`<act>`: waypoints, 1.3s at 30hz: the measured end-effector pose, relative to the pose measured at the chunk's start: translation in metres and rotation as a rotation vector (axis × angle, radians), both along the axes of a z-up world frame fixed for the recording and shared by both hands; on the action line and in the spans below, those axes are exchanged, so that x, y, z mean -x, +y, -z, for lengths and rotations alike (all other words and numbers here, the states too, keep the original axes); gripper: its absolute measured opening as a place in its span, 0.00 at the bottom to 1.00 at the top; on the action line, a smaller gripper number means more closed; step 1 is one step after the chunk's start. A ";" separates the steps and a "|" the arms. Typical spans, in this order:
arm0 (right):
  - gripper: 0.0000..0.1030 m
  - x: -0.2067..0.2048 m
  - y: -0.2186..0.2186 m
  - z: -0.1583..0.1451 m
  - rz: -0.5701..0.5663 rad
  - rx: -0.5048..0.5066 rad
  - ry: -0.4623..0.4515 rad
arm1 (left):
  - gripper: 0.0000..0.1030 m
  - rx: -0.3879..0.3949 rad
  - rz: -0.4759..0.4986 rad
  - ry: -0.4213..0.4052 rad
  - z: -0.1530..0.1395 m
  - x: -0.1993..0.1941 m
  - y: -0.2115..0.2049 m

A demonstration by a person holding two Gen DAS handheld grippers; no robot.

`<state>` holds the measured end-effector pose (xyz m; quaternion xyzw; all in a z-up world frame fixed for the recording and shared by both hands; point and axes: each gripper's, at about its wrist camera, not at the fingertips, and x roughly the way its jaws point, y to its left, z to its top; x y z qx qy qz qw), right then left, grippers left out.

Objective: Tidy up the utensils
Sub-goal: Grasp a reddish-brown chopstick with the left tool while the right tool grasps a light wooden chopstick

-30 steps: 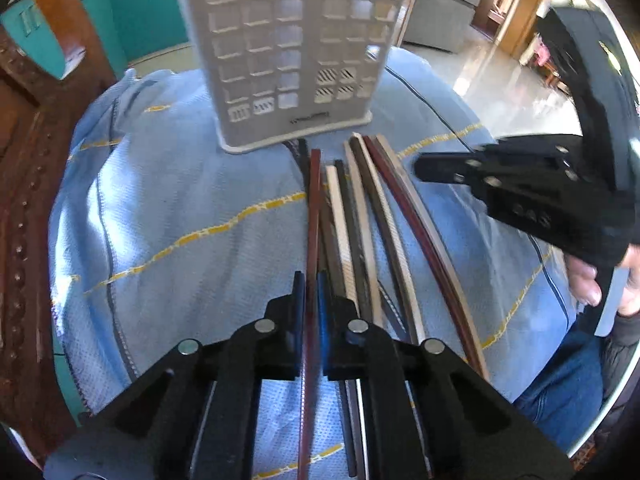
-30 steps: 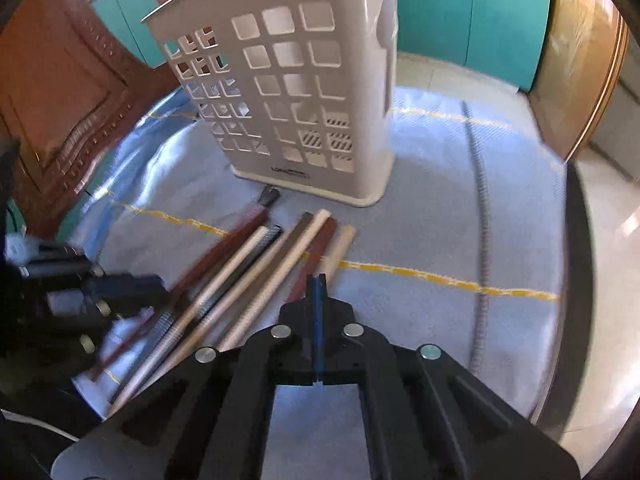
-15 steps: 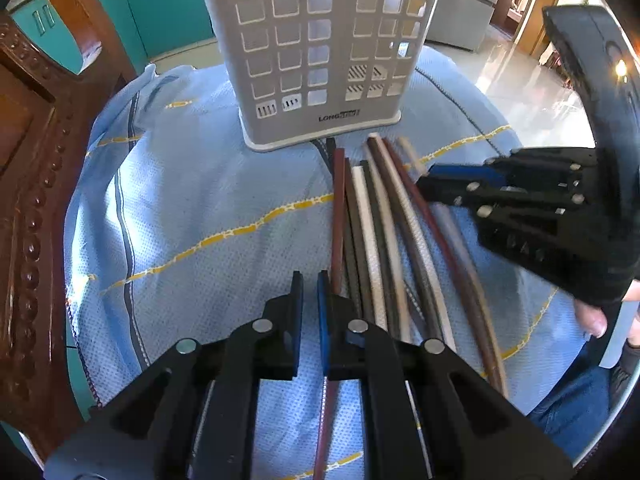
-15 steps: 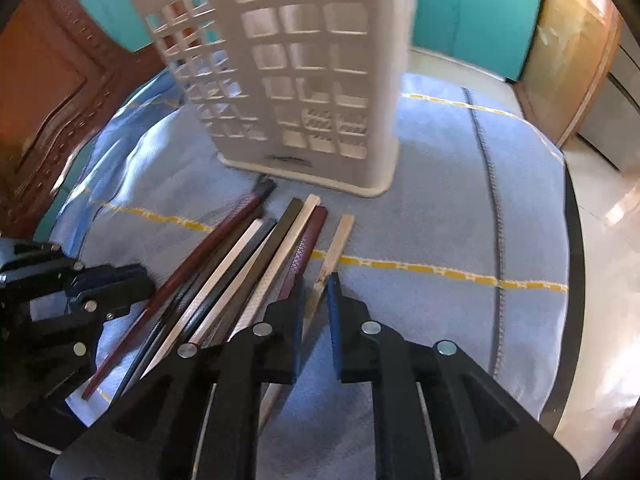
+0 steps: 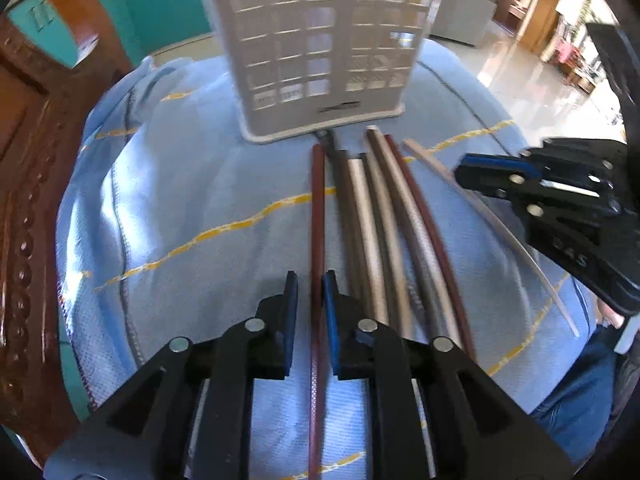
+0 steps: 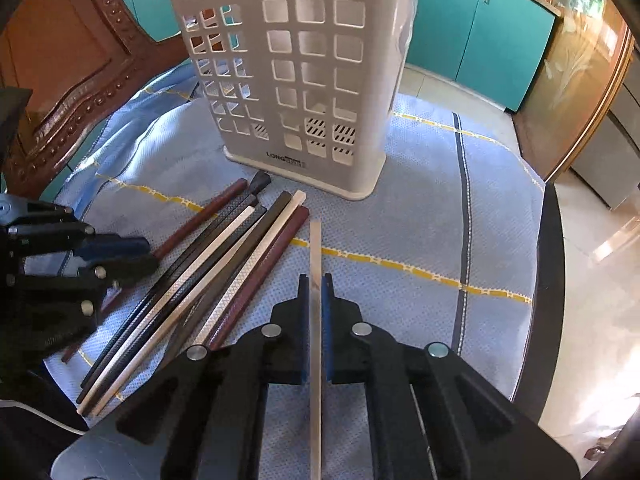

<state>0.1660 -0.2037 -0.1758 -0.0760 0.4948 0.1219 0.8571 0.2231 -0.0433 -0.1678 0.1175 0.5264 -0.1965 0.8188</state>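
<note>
Your white perforated holder [image 6: 304, 92] stands upright on the blue cloth. Just before its base lies a loose bundle of chopsticks [image 6: 208, 280], black, cream and dark red, side by side. One pale chopstick [image 6: 315, 264] points towards the holder, apart from the bundle.

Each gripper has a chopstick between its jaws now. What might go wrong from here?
1. The left gripper has just been opening; the red-brown chopstick sits between its jaws with a gap showing, so a lift may drop it.
2. The right gripper has just been closing on the pale chopstick, whose long tip points at the holder wall and may hit it.
</note>
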 end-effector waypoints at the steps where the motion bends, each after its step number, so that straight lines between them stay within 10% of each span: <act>1: 0.06 0.000 0.000 0.000 0.003 0.007 -0.001 | 0.14 0.001 0.001 -0.004 -0.001 0.000 0.001; 39: 0.35 -0.007 -0.001 0.017 0.068 0.067 0.042 | 0.15 -0.072 -0.066 -0.061 0.006 -0.027 -0.027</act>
